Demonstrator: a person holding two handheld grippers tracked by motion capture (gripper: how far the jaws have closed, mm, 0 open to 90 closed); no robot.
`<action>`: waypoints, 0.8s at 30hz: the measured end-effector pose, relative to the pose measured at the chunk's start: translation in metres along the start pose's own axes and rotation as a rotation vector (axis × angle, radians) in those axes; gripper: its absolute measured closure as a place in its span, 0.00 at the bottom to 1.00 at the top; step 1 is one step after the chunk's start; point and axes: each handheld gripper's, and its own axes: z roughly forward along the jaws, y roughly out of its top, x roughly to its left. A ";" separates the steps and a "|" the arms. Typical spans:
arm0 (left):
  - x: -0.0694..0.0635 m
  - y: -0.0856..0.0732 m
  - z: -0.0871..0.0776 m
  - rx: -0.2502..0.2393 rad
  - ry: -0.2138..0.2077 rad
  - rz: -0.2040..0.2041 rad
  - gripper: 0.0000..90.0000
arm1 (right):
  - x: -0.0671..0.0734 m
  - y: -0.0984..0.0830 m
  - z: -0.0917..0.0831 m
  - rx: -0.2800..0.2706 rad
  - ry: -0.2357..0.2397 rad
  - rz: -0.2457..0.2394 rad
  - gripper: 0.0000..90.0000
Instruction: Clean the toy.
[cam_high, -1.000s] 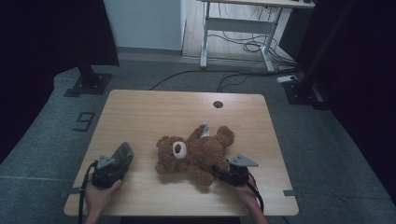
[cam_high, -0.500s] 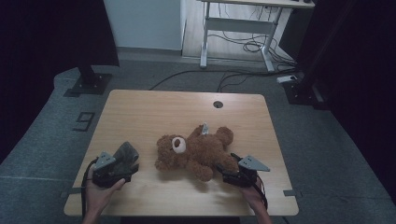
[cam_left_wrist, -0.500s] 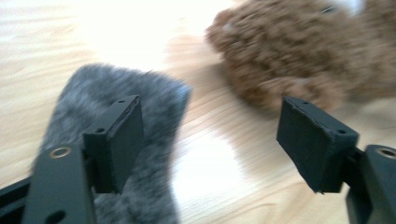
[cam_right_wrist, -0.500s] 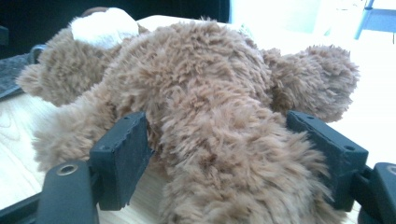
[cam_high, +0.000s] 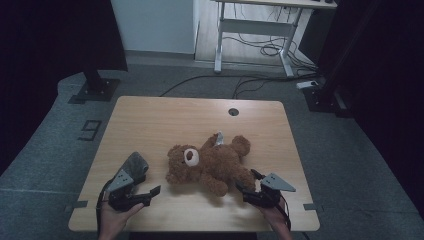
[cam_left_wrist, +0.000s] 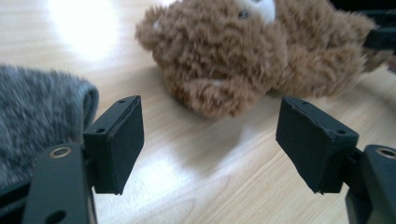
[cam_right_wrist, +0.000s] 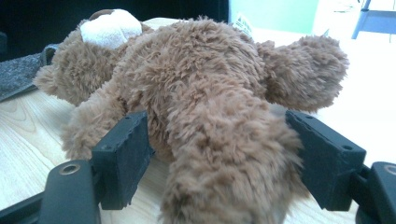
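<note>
Teddy bear (cam_high: 210, 162) lies on its back near the bench's (cam_high: 165, 115) front edge. Left gripper (cam_high: 145, 194) jaws have just spread, empty; right gripper (cam_high: 246, 188) jaws, just spread, straddle a leg unpinched. Lifting seems undone.

The high view is dim and soft, with near-black areas at nine and three o'clock and a brighter floor strip at twelve. In the left gripper view, glare washes out the table (cam_left_wrist: 79, 28) at eleven o'clock. The right gripper view is overexposed at two o'clock, its near foreground blurred.
</note>
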 end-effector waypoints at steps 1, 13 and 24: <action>-0.001 -0.002 0.001 0.017 0.014 0.008 0.27 | 0.001 -0.002 -0.003 -0.003 0.002 0.003 0.26; -0.001 -0.027 -0.011 0.025 -0.004 -0.009 0.29 | 0.002 -0.025 -0.039 -0.031 -0.010 0.037 0.26; -0.004 -0.034 0.001 0.061 0.010 0.005 0.30 | -0.005 -0.043 -0.038 0.055 -0.027 0.057 0.26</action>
